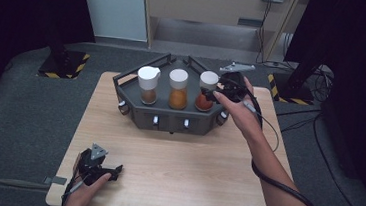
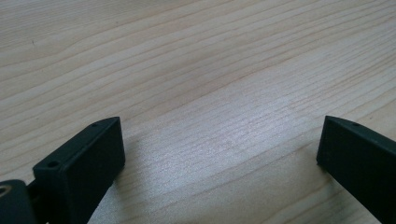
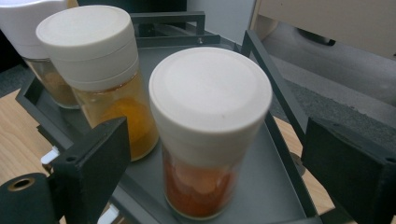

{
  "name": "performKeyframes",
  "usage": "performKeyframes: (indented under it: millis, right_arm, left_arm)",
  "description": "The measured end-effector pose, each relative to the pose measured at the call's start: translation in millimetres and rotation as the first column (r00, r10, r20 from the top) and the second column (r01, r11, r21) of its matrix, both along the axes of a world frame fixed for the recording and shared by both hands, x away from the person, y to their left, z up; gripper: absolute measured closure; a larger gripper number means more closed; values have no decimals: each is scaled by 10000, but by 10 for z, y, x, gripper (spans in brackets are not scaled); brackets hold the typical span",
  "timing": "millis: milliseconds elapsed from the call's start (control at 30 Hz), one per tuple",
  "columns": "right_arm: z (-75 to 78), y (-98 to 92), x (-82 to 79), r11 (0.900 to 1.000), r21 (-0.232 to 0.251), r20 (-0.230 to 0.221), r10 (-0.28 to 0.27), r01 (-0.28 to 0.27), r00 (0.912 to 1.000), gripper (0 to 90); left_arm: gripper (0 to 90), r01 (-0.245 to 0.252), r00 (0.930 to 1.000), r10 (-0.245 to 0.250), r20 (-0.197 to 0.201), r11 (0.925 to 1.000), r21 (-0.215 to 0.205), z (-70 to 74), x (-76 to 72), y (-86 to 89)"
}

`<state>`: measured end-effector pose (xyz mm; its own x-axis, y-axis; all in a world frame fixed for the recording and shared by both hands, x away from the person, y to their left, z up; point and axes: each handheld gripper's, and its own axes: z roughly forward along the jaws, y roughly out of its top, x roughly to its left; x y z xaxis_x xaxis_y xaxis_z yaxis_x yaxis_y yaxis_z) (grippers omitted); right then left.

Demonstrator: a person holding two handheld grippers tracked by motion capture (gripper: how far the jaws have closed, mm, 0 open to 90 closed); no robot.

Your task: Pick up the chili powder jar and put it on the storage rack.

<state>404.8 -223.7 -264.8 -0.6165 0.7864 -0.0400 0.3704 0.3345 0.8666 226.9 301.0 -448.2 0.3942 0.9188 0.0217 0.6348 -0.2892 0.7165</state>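
Spice jars on the grey tray: red jar between parted jaws

Item one, our landmark: the grey tray, a dark angular rack with a raised frame, standing toward the far edge of the wooden table. We place everything else against it.

Item two: three jars with white caps, upright in a row inside the tray. We count a brown jar at its left end, an orange jar in the middle, and the red jar at its right end. In the right gripper view the red jar stands nearest, with the orange jar just beside it.

Item three: the right gripper, held at the tray's right end. Its jaws stand parted on either side of the red jar, with clear gaps to the glass and cap; nothing is grasped.

Item four: the left gripper, well apart from the tray at the table's near left corner. Its jaws are spread wide over bare wood and carry nothing.

Step in hand, as we judge it: the red jar sits settled in its place at the tray's right end, freed from any grip. The next move calls for drawing the right gripper straight back from the tray without clipping the cap or the frame rail.
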Motion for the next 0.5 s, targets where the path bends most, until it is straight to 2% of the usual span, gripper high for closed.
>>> performKeyframes:
  millis: [333, 500]
  right_arm:
    - [-9, -196, -264, 9998, 82, -212, -195, 197, 9996, 58]
    - [-90, -335, -416, 9992, 238, -141, -307, 311, 9994, 59]
  left_arm:
    - [0, 5, 10000, -5, -4, 10000, -1, 0, 1, 1]
    - [0, 5, 10000, -5, -4, 10000, -3, 0, 1, 1]
